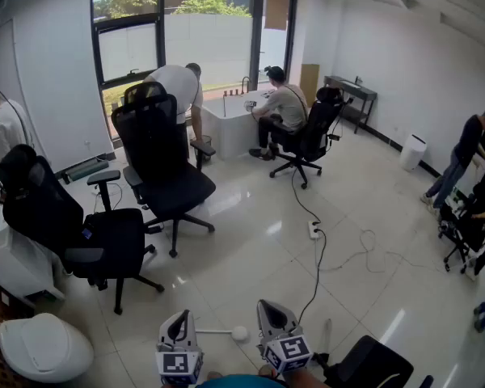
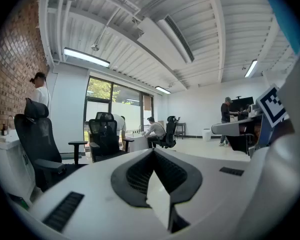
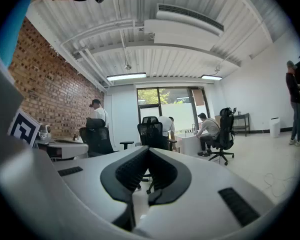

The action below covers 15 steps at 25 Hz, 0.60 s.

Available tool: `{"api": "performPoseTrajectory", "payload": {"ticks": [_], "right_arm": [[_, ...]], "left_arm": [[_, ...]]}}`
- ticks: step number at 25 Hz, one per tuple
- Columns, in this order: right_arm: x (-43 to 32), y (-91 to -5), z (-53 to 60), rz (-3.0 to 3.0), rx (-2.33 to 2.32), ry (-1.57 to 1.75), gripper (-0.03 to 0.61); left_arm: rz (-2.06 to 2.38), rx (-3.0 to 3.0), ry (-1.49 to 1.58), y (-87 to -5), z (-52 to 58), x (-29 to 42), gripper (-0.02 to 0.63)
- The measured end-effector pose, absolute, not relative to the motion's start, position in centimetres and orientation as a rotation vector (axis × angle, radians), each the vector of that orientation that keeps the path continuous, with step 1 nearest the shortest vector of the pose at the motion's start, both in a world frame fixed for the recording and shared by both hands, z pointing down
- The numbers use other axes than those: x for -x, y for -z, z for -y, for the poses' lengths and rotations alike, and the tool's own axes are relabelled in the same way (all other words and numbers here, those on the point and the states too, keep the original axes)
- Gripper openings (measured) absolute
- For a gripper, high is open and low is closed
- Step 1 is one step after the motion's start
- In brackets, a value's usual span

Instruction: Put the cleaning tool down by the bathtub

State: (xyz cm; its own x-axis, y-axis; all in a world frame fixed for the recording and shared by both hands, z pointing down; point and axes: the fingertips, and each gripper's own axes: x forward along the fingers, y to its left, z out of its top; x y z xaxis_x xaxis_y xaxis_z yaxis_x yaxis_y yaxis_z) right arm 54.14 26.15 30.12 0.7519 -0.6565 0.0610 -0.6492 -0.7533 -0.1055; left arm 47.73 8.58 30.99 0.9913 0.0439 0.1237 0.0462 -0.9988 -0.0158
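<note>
The white bathtub (image 1: 230, 124) stands far off under the window, with two people beside it; it also shows small in the left gripper view (image 2: 135, 143) and the right gripper view (image 3: 189, 143). My left gripper (image 1: 178, 320) is low at the frame's bottom, shut on a white cleaning tool (image 2: 159, 200) that shows as a pale strip between its pads. A thin white rod with a ball end (image 1: 239, 333) sticks out to the right of that gripper. Just right of it, my right gripper (image 1: 273, 309) is shut with nothing in it, its pads (image 3: 140, 171) meeting at the tips.
Two black office chairs (image 1: 158, 160) (image 1: 73, 233) stand between me and the tub. A third chair (image 1: 311, 132) holds a seated person. A cable and power strip (image 1: 314, 229) cross the tiled floor. A white toilet (image 1: 44, 346) sits at the lower left, and people stand at the right.
</note>
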Motion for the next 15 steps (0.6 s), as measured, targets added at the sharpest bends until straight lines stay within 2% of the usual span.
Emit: {"api": "performPoseTrajectory", "payload": {"ticks": [15], "right_arm": [[-51.6, -30.9, -15.1, -1.317, 2.832, 0.192, 0.000]], "left_arm": [[-0.251, 3.130, 0.218, -33.2, 3.6, -42.1, 0.000]]}}
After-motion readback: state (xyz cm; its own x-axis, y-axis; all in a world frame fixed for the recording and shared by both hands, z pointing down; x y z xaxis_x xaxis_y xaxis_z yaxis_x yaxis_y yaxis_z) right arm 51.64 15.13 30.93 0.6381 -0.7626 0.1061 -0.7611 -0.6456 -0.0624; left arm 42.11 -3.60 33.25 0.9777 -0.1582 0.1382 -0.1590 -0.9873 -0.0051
